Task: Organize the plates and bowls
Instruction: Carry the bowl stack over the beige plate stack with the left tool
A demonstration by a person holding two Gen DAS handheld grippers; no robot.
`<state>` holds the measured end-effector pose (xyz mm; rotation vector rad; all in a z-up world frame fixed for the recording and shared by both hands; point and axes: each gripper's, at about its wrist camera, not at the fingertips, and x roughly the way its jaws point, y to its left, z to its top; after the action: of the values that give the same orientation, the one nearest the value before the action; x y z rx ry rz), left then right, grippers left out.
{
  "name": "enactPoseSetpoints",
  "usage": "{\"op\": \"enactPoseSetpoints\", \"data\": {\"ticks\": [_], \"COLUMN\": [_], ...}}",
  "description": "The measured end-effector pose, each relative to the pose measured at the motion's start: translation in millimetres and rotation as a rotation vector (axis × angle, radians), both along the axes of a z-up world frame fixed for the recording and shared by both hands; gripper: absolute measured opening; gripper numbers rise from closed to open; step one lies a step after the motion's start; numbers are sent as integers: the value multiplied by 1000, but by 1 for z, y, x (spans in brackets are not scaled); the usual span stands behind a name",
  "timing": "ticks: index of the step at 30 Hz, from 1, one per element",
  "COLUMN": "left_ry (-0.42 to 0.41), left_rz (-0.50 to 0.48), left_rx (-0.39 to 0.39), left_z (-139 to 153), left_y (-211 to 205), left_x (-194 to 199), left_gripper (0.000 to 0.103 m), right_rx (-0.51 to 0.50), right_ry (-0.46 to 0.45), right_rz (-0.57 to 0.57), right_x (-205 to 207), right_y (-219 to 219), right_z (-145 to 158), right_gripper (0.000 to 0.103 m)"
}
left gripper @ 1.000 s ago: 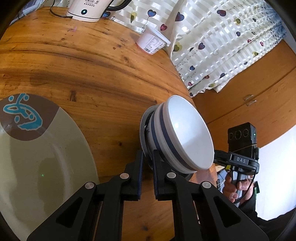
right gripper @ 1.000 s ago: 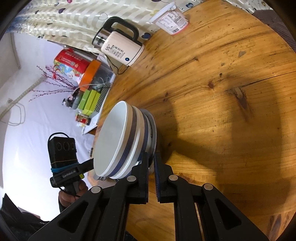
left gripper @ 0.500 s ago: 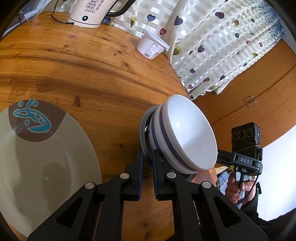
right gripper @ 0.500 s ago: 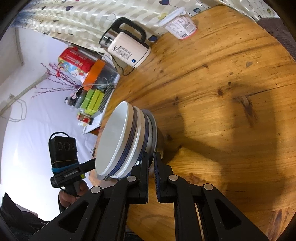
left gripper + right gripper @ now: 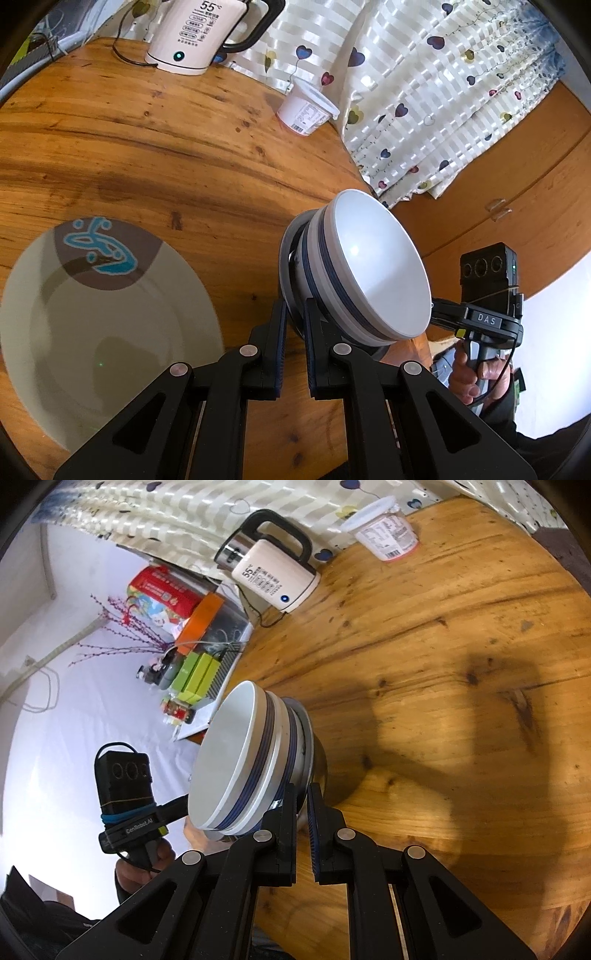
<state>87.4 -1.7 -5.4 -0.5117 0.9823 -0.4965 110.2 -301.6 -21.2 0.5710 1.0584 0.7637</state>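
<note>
1. The stack of white bowls with dark blue bands (image 5: 364, 275), nested in a shiny metal bowl at the bottom, hangs tilted above the round wooden table (image 5: 155, 147), pinched from two sides: the left gripper (image 5: 295, 325) has its jaws closed on the stack's lower rim, and the right gripper (image 5: 301, 805) clamps the opposite rim the same way.
2. The tilt is the main risk. The bowls are only nested, so, as I judge it, the upper ones could slide out if the lean grows or one hand moves faster than the other.
3. Each grip covers only a thin strip of rim; a smooth glazed or metal edge could slip free, dropping the stack onto the table or past its edge.
4. The large grey-green plate with a brown patch and blue motif (image 5: 96, 325) lies at 9 o'clock of the stack in the left view; setting down off-centre could chip it.
5. Hidden: which rim each pair of jaws actually bites, how many bowls are stacked, and the plate's near edge, cut off by the frame.
</note>
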Motion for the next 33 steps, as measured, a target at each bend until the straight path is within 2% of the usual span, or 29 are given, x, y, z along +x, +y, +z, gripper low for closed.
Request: {"op": "enactPoseSetpoints", "data": {"ticks": [18,33], "left_ry": [-32,-25], "left_rz": [108,231], "left_rx": [24,32], "left_z": [15,12], "left_y": [49,102], "left_x": [-26,-52], "left_gripper": [8,8], "right_rx": [-3,-13], "right_ry": [-20,-16], "right_rz": [111,226], "right_x": [11,20], "right_y": [57,122], "right_z": [11,11], "right_gripper": [9,9]}}
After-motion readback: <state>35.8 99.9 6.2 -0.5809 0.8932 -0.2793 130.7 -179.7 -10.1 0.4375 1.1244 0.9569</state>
